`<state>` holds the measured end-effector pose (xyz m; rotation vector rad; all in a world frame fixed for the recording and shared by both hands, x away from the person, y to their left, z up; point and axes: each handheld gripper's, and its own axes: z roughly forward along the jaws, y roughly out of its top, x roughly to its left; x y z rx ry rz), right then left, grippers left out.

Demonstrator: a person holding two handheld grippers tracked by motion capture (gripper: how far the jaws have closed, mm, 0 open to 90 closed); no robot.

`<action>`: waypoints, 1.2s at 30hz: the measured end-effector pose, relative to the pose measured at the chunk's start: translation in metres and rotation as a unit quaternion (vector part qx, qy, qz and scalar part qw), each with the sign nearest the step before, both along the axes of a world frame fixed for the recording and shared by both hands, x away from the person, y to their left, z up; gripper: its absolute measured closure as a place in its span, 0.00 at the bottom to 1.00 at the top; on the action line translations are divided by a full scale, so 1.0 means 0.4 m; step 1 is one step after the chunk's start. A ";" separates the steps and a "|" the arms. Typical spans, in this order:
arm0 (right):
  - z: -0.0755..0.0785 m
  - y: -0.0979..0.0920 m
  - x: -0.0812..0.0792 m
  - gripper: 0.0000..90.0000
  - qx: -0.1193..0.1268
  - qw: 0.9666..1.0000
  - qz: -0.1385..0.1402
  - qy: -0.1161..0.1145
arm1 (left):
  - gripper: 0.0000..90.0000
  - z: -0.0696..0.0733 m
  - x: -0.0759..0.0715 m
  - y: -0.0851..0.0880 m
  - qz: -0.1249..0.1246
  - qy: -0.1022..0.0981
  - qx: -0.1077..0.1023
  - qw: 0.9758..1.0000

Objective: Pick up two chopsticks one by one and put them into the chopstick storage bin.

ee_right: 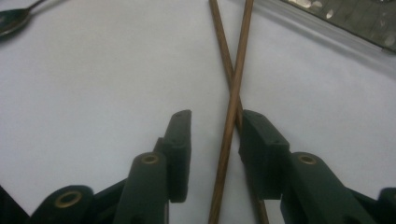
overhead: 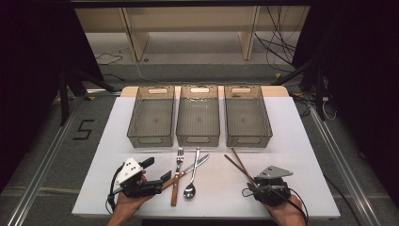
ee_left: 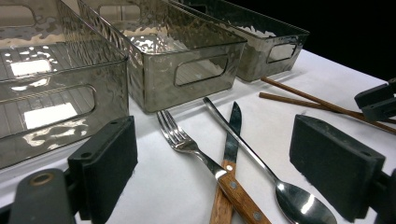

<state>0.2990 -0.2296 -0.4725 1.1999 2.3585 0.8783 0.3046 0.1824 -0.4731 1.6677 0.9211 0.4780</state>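
Two brown chopsticks lie crossed on the white board. In the right gripper view the chopsticks run between the jaws of my right gripper. The right pad sits against them and the left pad stands apart, so it is open. My right gripper is at the chopsticks' near ends. My left gripper is wide open beside a wooden-handled fork, a knife and a spoon. In the left gripper view my left gripper frames the fork, knife and spoon without touching them.
Three clear grey bins stand in a row behind the cutlery: left bin, middle bin, right bin. The board's front edge runs just under both hands. Cables and dark stands lie on the floor beyond the table.
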 end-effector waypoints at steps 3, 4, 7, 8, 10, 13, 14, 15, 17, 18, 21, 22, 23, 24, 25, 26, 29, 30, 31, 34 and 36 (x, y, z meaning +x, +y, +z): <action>-0.005 0.003 0.002 0.77 -0.005 1.000 0.000 0.006 | 0.17 0.000 -0.002 0.001 0.001 0.002 0.001 1.000; -0.006 0.004 0.002 0.78 -0.006 1.000 -0.001 0.009 | 0.17 -0.001 -0.003 0.001 0.001 0.001 0.002 1.000; -0.009 0.008 0.003 0.81 -0.011 1.000 -0.004 0.014 | 0.17 0.000 -0.004 0.003 0.002 0.000 0.001 1.000; -0.010 0.009 0.003 0.82 -0.012 1.000 -0.005 0.015 | 0.17 -0.001 -0.004 0.004 0.003 0.000 0.000 1.000; -0.014 0.010 0.005 0.83 -0.014 1.000 -0.005 0.019 | 0.17 -0.001 -0.004 0.004 0.004 0.000 0.000 1.000; -0.020 0.010 0.009 0.85 -0.014 1.000 -0.008 0.025 | 0.17 -0.001 -0.004 0.005 0.005 0.000 0.000 1.000; -0.023 0.010 0.010 0.86 -0.016 0.999 -0.008 0.026 | 0.17 -0.001 -0.004 0.005 0.005 0.001 0.000 1.000; -0.023 0.010 0.010 0.86 -0.016 0.999 -0.008 0.026 | 0.17 -0.001 -0.005 0.005 0.005 0.000 0.000 1.000; -0.027 0.012 0.011 0.87 -0.017 0.999 -0.009 0.027 | 0.17 -0.002 -0.005 0.006 0.005 -0.001 0.002 1.000; -0.026 0.012 0.011 0.88 -0.018 0.999 -0.008 0.027 | 0.17 -0.002 -0.005 0.005 0.006 0.000 0.002 1.000; -0.028 0.020 0.008 0.92 -0.023 0.999 -0.010 0.022 | 0.17 -0.002 -0.006 0.005 0.006 0.000 0.002 1.000; -0.029 0.022 0.008 0.93 -0.023 0.999 -0.012 0.022 | 0.17 -0.002 -0.006 0.005 0.006 0.000 0.002 1.000; -0.029 0.024 0.007 0.93 -0.023 0.999 -0.012 0.021 | 0.17 -0.002 -0.006 0.004 0.006 0.000 0.002 1.000; -0.029 0.023 0.007 0.93 -0.023 0.999 -0.013 0.020 | 0.17 -0.002 -0.006 0.004 0.006 0.000 0.002 1.000; -0.030 0.023 0.008 0.94 -0.022 0.999 -0.014 0.021 | 0.17 -0.002 -0.005 0.003 0.005 0.000 0.002 1.000; -0.030 0.022 0.008 0.94 -0.019 0.999 -0.015 0.022 | 0.17 -0.002 -0.005 0.002 0.005 0.000 0.003 1.000; -0.030 0.021 0.006 0.95 -0.017 1.000 -0.016 0.020 | 0.17 -0.002 -0.004 0.001 0.004 -0.001 0.004 1.000; -0.029 0.021 0.006 0.95 -0.016 1.000 -0.014 0.018 | 0.17 -0.002 -0.004 0.000 0.004 0.000 0.004 1.000; -0.028 0.020 0.006 0.95 -0.014 1.000 -0.011 0.017 | 0.17 -0.002 -0.003 0.000 0.004 0.000 0.004 1.000; -0.024 0.019 0.005 0.95 -0.014 1.000 -0.010 0.012 | 0.17 -0.003 -0.001 0.000 0.004 0.002 0.006 1.000; -0.016 0.014 0.003 0.95 -0.005 1.000 -0.006 0.004 | 0.17 -0.004 0.000 -0.001 0.005 0.002 0.007 1.000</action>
